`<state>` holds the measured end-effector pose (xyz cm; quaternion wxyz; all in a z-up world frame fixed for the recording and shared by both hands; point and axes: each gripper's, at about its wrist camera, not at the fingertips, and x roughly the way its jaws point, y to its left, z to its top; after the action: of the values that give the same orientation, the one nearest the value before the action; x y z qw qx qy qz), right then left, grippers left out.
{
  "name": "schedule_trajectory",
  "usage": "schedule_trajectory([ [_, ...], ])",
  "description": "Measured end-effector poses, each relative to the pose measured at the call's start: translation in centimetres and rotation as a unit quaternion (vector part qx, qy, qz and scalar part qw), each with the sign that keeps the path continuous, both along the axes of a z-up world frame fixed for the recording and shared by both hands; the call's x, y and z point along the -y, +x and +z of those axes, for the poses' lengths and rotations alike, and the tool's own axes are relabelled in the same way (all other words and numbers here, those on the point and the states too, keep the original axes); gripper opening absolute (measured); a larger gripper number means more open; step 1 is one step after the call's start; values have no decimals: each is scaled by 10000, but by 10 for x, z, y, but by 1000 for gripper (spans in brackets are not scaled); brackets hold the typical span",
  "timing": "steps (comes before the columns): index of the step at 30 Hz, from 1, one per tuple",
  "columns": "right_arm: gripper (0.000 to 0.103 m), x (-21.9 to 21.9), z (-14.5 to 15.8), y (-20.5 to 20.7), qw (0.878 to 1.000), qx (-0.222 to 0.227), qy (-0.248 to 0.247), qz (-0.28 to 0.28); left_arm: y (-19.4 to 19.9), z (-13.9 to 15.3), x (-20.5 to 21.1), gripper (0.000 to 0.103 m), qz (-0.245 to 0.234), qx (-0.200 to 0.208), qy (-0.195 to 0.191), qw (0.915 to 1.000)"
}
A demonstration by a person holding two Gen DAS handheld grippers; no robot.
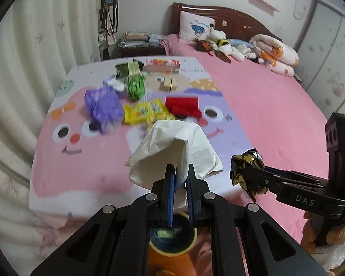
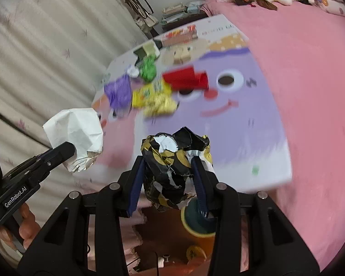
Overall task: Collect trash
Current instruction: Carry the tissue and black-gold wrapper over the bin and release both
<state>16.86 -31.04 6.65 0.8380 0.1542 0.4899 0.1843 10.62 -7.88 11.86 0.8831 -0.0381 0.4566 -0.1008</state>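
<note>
While your left claw [image 1: 180,172] pinches the crumpled white paper [image 1: 172,147] above the cartoon mat [image 1: 80,161] on the bed [image 1: 264,105], your right claw [image 2: 170,172] clamps the black-and-gold wrapper [image 2: 172,161]. Below both sits an orange bin [image 2: 195,227]; more wrappers [image 1: 147,110] lie on the mat.

A home bedroom. A wide bed [image 1: 260,96] under a pink sheet fills most of the room, with a dark carved wooden headboard [image 1: 220,16] at its far end. Against it lean a printed pillow [image 1: 195,26], a heap of soft toys [image 1: 220,42] and a rolled floral quilt [image 1: 276,53]. Beside the bed stands a nightstand [image 1: 138,50] piled with papers — handbags [image 1: 110,11] hang above it. Pale flowered curtains [image 1: 41,53] cover one side, a wardrobe [image 1: 329,64] the other.
</note>
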Motion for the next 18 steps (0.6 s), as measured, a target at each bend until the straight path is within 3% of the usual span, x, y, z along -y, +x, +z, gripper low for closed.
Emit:
schedule_trajectory([
  [6,38,-22,-19,-78,9995,-169,-260,-67,-64,-39,-12,9,-330,-364,85,9988],
  [10,38,-34,-47,-109,9974,-517,-492,13,-96,-80,-9,9,-503,-715,186,9960],
  [15,38,-37,-103,-126,9927,-992,-681,20,-111,-151,1,9,-478,-1352,200,9895],
  [18,38,-38,-153,-127,9895,-1217,-785,29,-107,-204,6,9,-381,-1705,278,9842],
])
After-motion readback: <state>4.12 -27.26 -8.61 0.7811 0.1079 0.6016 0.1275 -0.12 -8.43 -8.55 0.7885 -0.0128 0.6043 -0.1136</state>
